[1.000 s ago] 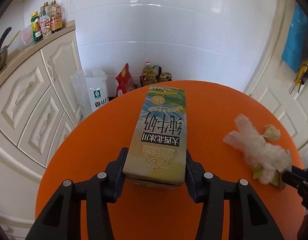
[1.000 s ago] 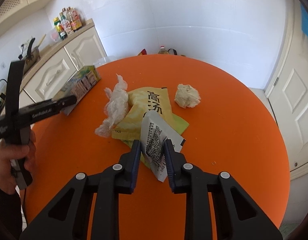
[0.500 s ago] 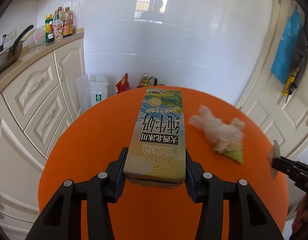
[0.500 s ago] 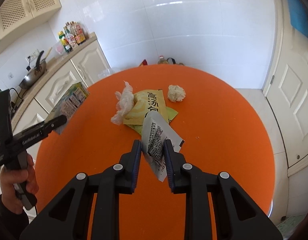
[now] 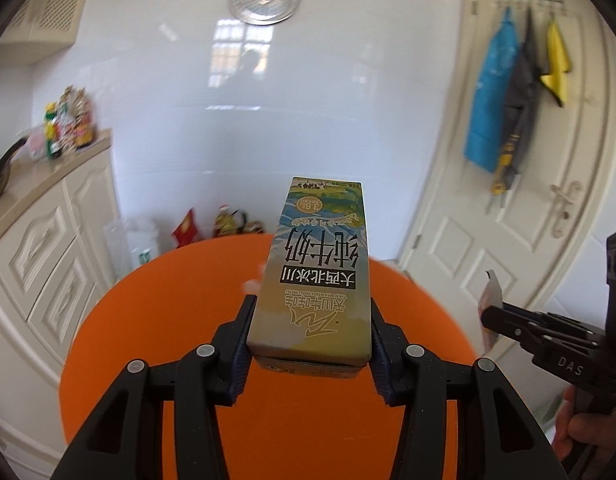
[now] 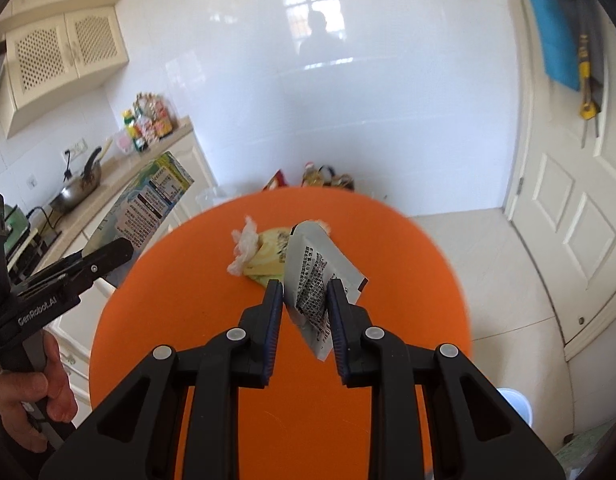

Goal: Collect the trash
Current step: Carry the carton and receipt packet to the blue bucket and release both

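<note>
My left gripper (image 5: 310,322) is shut on a green and blue milk carton (image 5: 318,272), held above the round orange table (image 5: 179,300). From the right wrist view the same carton (image 6: 147,204) hangs at the left in the left gripper (image 6: 103,254). My right gripper (image 6: 303,300) is shut on a white printed wrapper (image 6: 318,276), lifted off the table (image 6: 187,320). In the left wrist view this gripper (image 5: 488,316) appears at the right edge with the wrapper (image 5: 490,300). Left lying on the table are a crumpled plastic wad (image 6: 243,246) and a yellow packet (image 6: 269,254).
Cream cabinets (image 5: 39,256) with bottles (image 5: 67,124) and a pan (image 6: 77,188) on the counter stand at the left. Bags and bottles (image 5: 223,224) sit on the floor by the white wall. A door (image 5: 520,208) with hung cloths is at the right. A white bucket (image 6: 516,406) stands on the floor at lower right.
Both grippers have risen and drawn back from the table with their loads. The table looks smaller and farther. The wrapper has come off the trash pile.
</note>
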`<state>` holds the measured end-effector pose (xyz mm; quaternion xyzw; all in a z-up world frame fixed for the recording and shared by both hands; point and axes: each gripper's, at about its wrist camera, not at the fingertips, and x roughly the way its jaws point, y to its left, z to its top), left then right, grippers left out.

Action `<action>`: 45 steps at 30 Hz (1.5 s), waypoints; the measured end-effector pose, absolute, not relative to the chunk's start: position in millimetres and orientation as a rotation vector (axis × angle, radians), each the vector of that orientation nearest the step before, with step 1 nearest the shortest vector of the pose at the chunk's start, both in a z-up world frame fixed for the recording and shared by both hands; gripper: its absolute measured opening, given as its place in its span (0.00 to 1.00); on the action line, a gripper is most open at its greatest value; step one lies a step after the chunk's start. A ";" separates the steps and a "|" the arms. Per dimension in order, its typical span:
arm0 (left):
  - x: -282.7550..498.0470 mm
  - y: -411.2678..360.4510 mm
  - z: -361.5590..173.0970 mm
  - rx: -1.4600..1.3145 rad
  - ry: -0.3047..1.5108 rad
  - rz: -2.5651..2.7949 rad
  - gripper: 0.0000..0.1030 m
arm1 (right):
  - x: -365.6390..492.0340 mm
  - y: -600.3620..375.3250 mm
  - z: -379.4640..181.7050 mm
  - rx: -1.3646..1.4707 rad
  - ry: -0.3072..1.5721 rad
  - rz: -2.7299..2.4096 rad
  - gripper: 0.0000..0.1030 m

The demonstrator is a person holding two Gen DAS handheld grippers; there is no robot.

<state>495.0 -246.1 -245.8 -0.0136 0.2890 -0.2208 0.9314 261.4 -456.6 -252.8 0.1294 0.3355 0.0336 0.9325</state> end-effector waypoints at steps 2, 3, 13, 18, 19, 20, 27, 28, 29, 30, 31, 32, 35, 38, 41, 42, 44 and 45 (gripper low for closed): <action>488.5 -256.1 -242.2 -0.015 0.571 -0.495 0.44 | 246.7 -469.9 -242.5 0.269 0.659 0.043 0.22; 483.3 -260.0 -241.1 -0.009 0.563 -0.513 0.44 | 238.6 -477.7 -237.7 0.268 0.646 0.024 0.22; 407.0 -328.2 -220.8 0.042 0.519 -0.764 0.44 | 152.6 -567.5 -215.4 0.300 0.575 -0.203 0.22; 400.6 -380.3 -220.1 0.078 0.545 -0.903 0.44 | 110.7 -614.0 -219.5 0.336 0.577 -0.326 0.22; 400.4 -390.5 -220.8 0.087 0.553 -0.931 0.44 | 101.0 -625.3 -222.9 0.346 0.581 -0.356 0.22; 402.4 -398.4 -220.0 0.094 0.564 -0.954 0.44 | 94.9 -633.0 -227.9 0.352 0.587 -0.375 0.22; 401.4 -460.9 -260.9 0.179 0.704 -1.074 0.44 | 72.6 -687.3 -279.1 0.441 0.678 -0.465 0.22; 402.6 -469.4 -265.2 0.190 0.724 -1.081 0.44 | 72.6 -694.6 -290.5 0.460 0.699 -0.471 0.22; 404.4 -478.5 -276.9 0.206 0.763 -1.090 0.44 | 70.8 -703.6 -302.8 0.481 0.720 -0.475 0.22; 406.7 -487.1 -288.2 0.219 0.802 -1.097 0.44 | 71.4 -710.5 -314.5 0.502 0.739 -0.477 0.22; 409.8 -496.9 -296.6 0.229 0.833 -1.102 0.44 | 72.6 -718.6 -328.0 0.522 0.761 -0.480 0.22; 413.9 -505.9 -300.1 0.240 0.851 -1.102 0.44 | 73.6 -727.3 -342.2 0.546 0.782 -0.481 0.22; 421.7 -532.0 -324.0 0.281 0.938 -1.103 0.44 | 79.2 -748.2 -378.9 0.618 0.834 -0.474 0.22; 429.4 -554.9 -348.3 0.337 1.006 -1.096 0.44 | 86.2 -766.1 -416.5 0.673 0.925 -0.479 0.23; 438.0 -576.4 -372.8 0.371 1.092 -1.088 0.45 | 85.6 -781.2 -445.1 0.738 0.956 -0.500 0.31; 442.1 -585.0 -377.3 0.382 1.113 -1.084 0.45 | 85.5 -786.3 -451.9 0.757 0.971 -0.514 0.39; 448.1 -597.2 -394.4 0.419 1.184 -1.085 0.46 | 85.1 -793.2 -463.1 0.764 0.994 -0.549 0.64; 451.2 -603.3 -402.6 0.438 1.214 -1.082 0.52 | 82.2 -793.4 -465.9 0.773 0.997 -0.560 0.67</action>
